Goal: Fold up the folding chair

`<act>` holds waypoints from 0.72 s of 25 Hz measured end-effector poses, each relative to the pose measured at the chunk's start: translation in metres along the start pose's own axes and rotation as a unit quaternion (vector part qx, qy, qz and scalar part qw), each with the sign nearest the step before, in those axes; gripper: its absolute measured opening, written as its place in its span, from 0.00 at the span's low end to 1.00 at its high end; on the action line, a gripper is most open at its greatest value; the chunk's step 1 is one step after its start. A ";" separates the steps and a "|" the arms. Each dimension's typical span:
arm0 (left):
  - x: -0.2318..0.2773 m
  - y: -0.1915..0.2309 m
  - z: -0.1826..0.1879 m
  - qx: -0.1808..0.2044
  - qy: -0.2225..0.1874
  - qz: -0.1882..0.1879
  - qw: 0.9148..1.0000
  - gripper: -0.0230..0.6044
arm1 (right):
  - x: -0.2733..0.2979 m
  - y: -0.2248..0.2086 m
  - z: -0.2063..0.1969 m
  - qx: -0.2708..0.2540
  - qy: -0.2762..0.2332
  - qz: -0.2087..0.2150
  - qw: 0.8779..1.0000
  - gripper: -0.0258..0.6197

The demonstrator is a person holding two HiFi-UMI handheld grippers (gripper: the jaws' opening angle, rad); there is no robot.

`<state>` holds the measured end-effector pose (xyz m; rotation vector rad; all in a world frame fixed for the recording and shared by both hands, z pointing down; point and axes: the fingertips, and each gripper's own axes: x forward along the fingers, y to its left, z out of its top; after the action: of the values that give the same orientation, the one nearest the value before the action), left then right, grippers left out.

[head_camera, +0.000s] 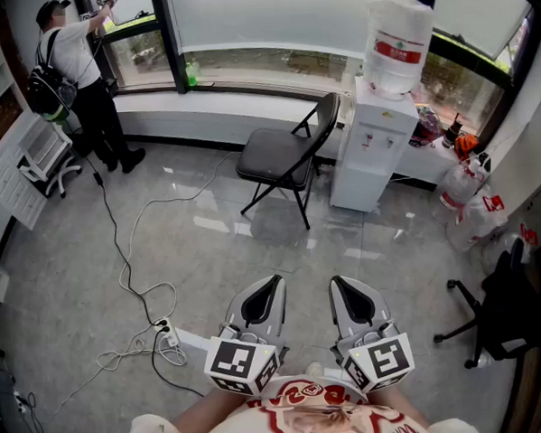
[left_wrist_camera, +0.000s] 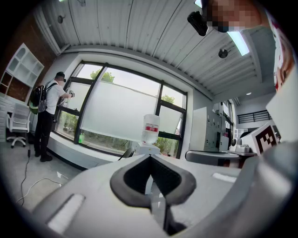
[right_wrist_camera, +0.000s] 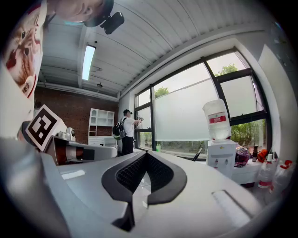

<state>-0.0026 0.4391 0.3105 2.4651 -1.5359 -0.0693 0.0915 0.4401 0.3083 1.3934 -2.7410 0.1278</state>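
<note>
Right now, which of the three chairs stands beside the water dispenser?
The black folding chair, open on thin legs, beside the water dispenser. The white chair at far left and the wheeled black chair at far right stand away from it.

Left gripper view: the left gripper hides nearly all the folding chair; only its backrest top shows. Head view: a black office chair at four o'clock is cut by the edge.

There are two hand-held grippers, one folding chair, one water dispenser and one person.
</note>
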 end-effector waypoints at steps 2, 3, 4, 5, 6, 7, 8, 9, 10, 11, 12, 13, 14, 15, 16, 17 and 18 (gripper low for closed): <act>-0.001 0.004 0.000 -0.004 0.000 -0.001 1.000 0.04 | 0.003 0.003 0.001 -0.001 -0.001 0.001 1.000 0.07; -0.001 0.006 0.000 -0.006 0.000 -0.002 1.000 0.04 | 0.005 0.005 0.001 -0.002 -0.002 0.001 1.000 0.07; -0.002 0.008 0.000 -0.008 0.001 -0.003 1.000 0.04 | 0.007 0.008 0.001 -0.003 -0.002 0.002 1.000 0.07; -0.003 0.010 0.000 -0.010 0.001 -0.004 1.000 0.04 | 0.009 0.010 0.002 -0.003 -0.001 0.003 1.000 0.07; -0.004 0.013 0.001 -0.010 0.001 -0.004 1.000 0.04 | 0.011 0.013 0.002 -0.004 -0.001 0.004 1.000 0.07; -0.004 0.015 0.002 -0.010 0.000 -0.005 1.000 0.04 | 0.013 0.015 0.002 -0.004 0.000 0.004 1.000 0.07; -0.005 0.017 0.003 -0.009 0.000 -0.006 1.000 0.04 | 0.015 0.017 0.003 -0.004 0.000 0.004 1.000 0.07; -0.005 0.019 0.004 -0.008 -0.001 -0.007 1.000 0.04 | 0.017 0.019 0.003 -0.005 0.000 0.005 1.000 0.07; -0.006 0.021 0.005 -0.007 -0.001 -0.008 1.000 0.04 | 0.019 0.021 0.003 -0.004 0.001 0.005 1.000 0.07; -0.006 0.023 0.005 -0.006 0.000 -0.009 1.000 0.04 | 0.020 0.022 0.003 -0.005 0.001 0.004 1.000 0.07; -0.007 0.025 0.005 -0.007 0.000 -0.010 1.000 0.04 | 0.022 0.024 0.003 -0.006 0.000 0.003 1.000 0.07; -0.008 0.028 0.005 -0.008 0.001 -0.011 1.000 0.04 | 0.023 0.025 0.003 -0.008 -0.003 0.001 1.000 0.07; -0.008 0.032 0.005 -0.010 0.002 -0.013 1.000 0.04 | 0.024 0.026 0.004 -0.011 -0.008 -0.003 1.000 0.07; -0.009 0.035 0.005 -0.012 0.004 -0.016 1.000 0.04 | 0.025 0.027 0.006 -0.012 -0.013 -0.008 1.000 0.07; -0.009 0.038 0.005 -0.012 0.005 -0.018 1.000 0.04 | 0.026 0.027 0.007 -0.011 -0.018 -0.013 1.000 0.07; -0.010 0.041 0.006 -0.010 0.006 -0.020 1.000 0.04 | 0.027 0.028 0.007 -0.008 -0.021 -0.018 1.000 0.07; -0.012 0.045 0.006 -0.009 0.004 -0.021 1.000 0.04 | 0.028 0.028 0.007 -0.003 -0.025 -0.021 0.999 0.07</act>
<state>-0.0483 0.4296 0.3136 2.4816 -1.4727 -0.0786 0.0521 0.4339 0.3031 1.4723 -2.7458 0.0834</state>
